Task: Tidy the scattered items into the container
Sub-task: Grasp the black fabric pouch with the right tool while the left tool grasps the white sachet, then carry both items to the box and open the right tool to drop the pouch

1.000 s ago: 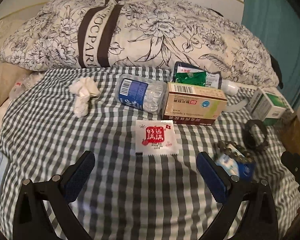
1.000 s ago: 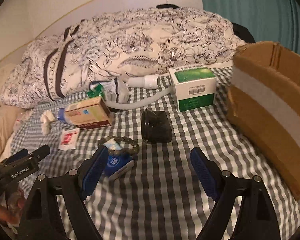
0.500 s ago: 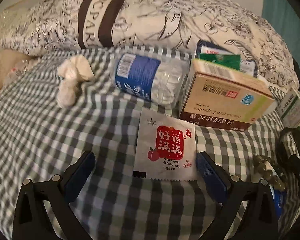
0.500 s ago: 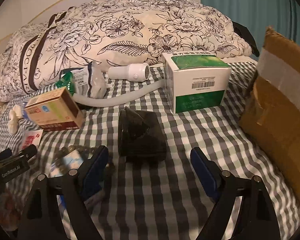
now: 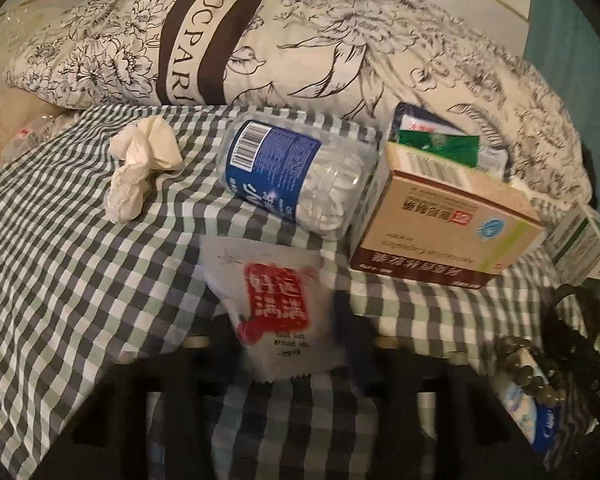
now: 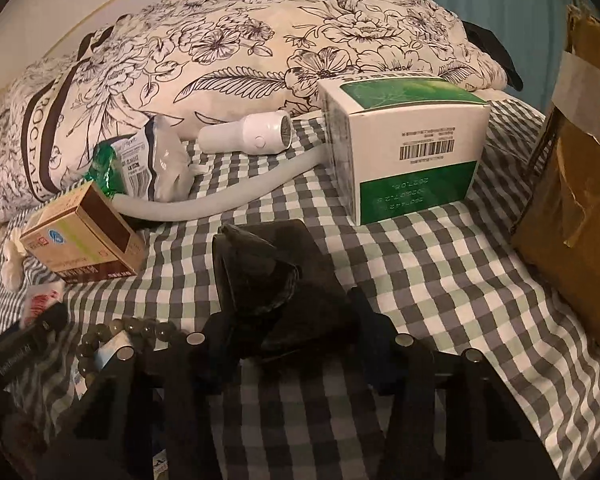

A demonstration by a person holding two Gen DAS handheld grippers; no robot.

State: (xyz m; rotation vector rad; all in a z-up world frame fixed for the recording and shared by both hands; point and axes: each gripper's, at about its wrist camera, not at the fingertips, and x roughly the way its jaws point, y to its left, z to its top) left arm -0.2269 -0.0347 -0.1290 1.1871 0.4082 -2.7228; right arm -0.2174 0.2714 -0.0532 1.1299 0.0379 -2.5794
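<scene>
The white sachet with the red label (image 5: pixel 274 312) sits low in the centre of the left wrist view, its lower part pinched between the closed-in jaws of the left gripper (image 5: pixel 288 344); it looks bowed and already off the checked sheet (image 5: pixel 60 264). In the right wrist view the black pouch (image 6: pixel 268 276) lies at lower centre with the right gripper (image 6: pixel 284 340) drawn in around its near end, seemingly clamped on it (motion blur makes the contact itself hard to read). The cardboard box (image 6: pixel 572 208) at the right edge of that view is, I judge, the container, well apart from both loads.

Risks from here: the sachet is thin and slick, so a hold near one edge could let it slide out or fold during the carry. The pouch is soft and held by its end, so it may sag and drag across the sheet, or catch the bead bracelet (image 6: pixel 112 332) just beside it at lower left. The left gripper's path rightwards passes the tan medicine carton (image 5: pixel 440 232) and the water bottle (image 5: pixel 292 176), and a low sweep could knock the bottle rolling. Both hands heading for one box could also collide.
</scene>
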